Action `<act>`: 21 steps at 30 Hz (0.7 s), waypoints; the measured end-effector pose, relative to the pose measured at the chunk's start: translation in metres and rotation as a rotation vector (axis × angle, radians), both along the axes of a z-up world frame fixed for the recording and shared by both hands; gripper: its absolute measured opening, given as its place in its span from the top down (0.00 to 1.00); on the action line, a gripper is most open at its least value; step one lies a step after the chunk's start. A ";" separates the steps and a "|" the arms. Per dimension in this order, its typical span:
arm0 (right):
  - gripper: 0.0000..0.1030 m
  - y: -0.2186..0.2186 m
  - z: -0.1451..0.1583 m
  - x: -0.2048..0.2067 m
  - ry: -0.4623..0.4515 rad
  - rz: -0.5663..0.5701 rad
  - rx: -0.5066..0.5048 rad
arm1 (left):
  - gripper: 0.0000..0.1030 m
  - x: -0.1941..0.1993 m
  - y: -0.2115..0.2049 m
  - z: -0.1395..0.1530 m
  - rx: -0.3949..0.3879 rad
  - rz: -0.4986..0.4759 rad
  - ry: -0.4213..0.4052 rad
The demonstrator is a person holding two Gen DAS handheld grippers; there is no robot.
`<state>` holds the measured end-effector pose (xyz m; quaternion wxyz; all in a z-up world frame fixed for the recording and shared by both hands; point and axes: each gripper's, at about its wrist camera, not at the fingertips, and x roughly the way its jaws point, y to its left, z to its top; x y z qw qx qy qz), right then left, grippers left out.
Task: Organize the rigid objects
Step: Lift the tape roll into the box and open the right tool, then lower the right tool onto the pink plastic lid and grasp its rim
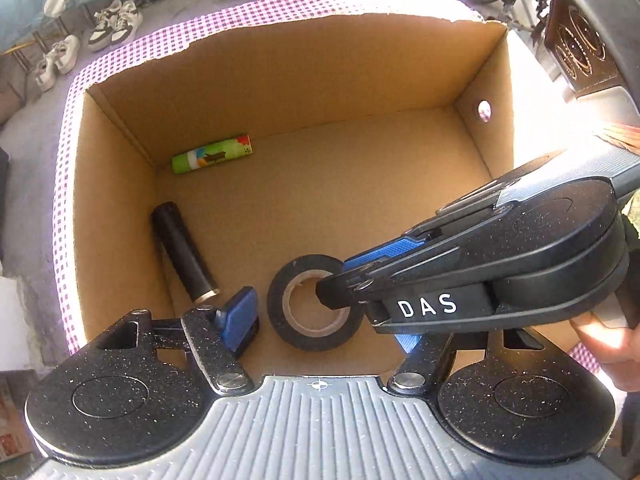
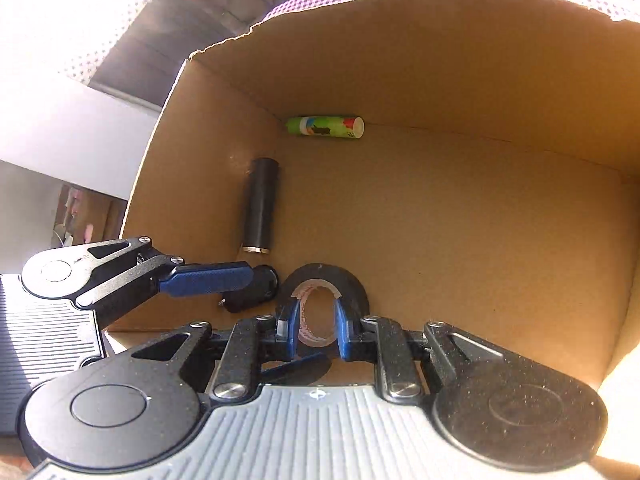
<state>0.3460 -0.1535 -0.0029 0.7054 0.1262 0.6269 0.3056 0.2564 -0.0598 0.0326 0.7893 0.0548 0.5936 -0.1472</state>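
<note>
Tape first: a black tape roll [image 1: 314,303] lies flat on the floor of the cardboard box [image 1: 280,76], close to the near wall, with its pale inner core facing up. The right gripper [image 2: 319,322] reaches down into the box at a steep slant and has its two blue fingers [image 2: 289,326] drawn close together with their tips in or over the roll's central hole — whether they press outward on the core or have let go I cannot tell. From the left wrist view the same gripper comes in from the right, its dark tip at the core.

The roll's spot makes sense as sorting: it sits beside a black cylinder [image 1: 185,254] with a metal band at its near end, which lies along the left wall, and a green printed tube [image 1: 213,154] rests against the far wall near the corner. Long things hug the walls, so they probably cannot roll far.

The left gripper [image 1: 320,312] points steeply down over the near left part of the box, its fingers well apart and nothing pressed between them; one blue pad [image 1: 239,312] hangs just off the cylinder's banded end. A hand [image 1: 608,344] shows at the right edge, holding the right tool. Purple checked cloth [image 1: 132,52] covers the surface under the box.
</note>
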 end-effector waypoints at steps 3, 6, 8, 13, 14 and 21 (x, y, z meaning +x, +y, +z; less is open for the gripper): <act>0.79 -0.013 0.019 -0.008 -0.041 -0.038 0.044 | 0.29 -0.005 0.006 0.017 -0.021 0.016 -0.038; 0.79 -0.033 0.045 -0.025 -0.105 -0.093 0.125 | 0.29 -0.024 0.013 0.039 -0.048 0.018 -0.097; 0.79 -0.051 0.064 -0.045 -0.159 -0.150 0.185 | 0.29 -0.041 0.017 0.055 -0.073 0.022 -0.152; 0.79 -0.088 0.100 -0.124 -0.319 -0.255 0.307 | 0.23 -0.099 0.021 0.091 -0.128 -0.001 -0.323; 0.78 -0.094 0.103 -0.142 -0.348 -0.273 0.324 | 0.22 -0.109 0.022 0.094 -0.144 0.000 -0.345; 0.77 -0.123 0.085 -0.238 -0.368 -0.408 0.467 | 0.19 -0.161 0.035 0.078 -0.210 0.076 -0.397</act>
